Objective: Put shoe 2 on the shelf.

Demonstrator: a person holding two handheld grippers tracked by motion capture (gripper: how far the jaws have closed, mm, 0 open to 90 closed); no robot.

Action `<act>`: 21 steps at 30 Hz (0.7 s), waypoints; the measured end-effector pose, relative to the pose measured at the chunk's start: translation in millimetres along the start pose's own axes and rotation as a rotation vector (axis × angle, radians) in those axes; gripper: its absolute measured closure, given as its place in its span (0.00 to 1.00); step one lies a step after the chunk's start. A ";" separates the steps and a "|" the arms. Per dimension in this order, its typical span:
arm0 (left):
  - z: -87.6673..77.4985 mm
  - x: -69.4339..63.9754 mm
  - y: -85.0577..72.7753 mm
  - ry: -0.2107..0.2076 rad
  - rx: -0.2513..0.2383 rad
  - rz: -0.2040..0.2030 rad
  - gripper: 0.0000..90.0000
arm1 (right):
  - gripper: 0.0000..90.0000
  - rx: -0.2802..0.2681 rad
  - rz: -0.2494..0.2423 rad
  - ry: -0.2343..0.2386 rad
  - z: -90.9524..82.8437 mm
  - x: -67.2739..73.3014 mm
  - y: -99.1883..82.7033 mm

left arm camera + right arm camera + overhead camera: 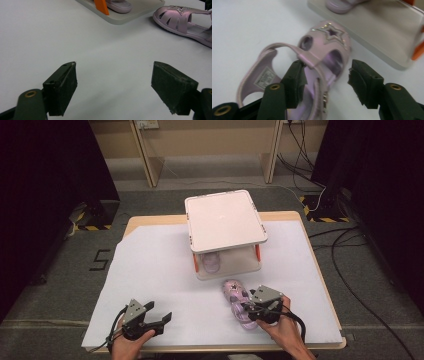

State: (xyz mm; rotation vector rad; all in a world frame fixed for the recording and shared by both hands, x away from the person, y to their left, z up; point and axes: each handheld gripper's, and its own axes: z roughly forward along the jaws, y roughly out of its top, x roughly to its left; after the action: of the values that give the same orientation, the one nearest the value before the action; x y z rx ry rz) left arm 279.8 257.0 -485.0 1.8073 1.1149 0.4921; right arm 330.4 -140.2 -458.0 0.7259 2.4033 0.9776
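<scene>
From the high view, a wooden table (145,220) stands on grey carpet, most of its top covered by a white sheet (150,270). Beyond its far edge are pale wooden furniture legs, a wall socket and loose black cables; dark curtains close off both sides. Yellow-and-black hazard tape marks the floor at the left and right, and a black "5" (99,260) is taped on the carpet by the table's left edge. A white two-tier rack (225,220) with orange posts sits near the middle of the far edge, a lilac sandal on its lower shelf (212,262). A second lilac sandal (235,295) lies on the sheet just in front of the rack, toward the near right corner. The right gripper (251,310) is at that sandal's heel end; the left gripper (161,321) rests near the near left corner, well apart from it.

In the left gripper view, the jaws stand wide over bare sheet, with the sandal on the table at upper right.

In the right gripper view, the jaws are half closed: one is inside the sandal against its strap, the other stands clear outside the shoe's side (not yet pressing). A glittery star (331,33) decorates the toe; a sewn insole label (265,78) carries print too blurred to read.
</scene>
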 end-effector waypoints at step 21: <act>-0.5 -0.6 0.2 0.000 0.003 0.003 0.22 | 0.93 -0.093 -0.189 -0.063 -10.3 -5.8 14.6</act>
State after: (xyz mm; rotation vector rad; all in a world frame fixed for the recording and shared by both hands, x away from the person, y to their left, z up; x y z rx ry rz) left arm 279.2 256.7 -484.5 1.8114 1.1135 0.4920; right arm 333.3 -140.0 -439.5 0.4795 2.3063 0.9672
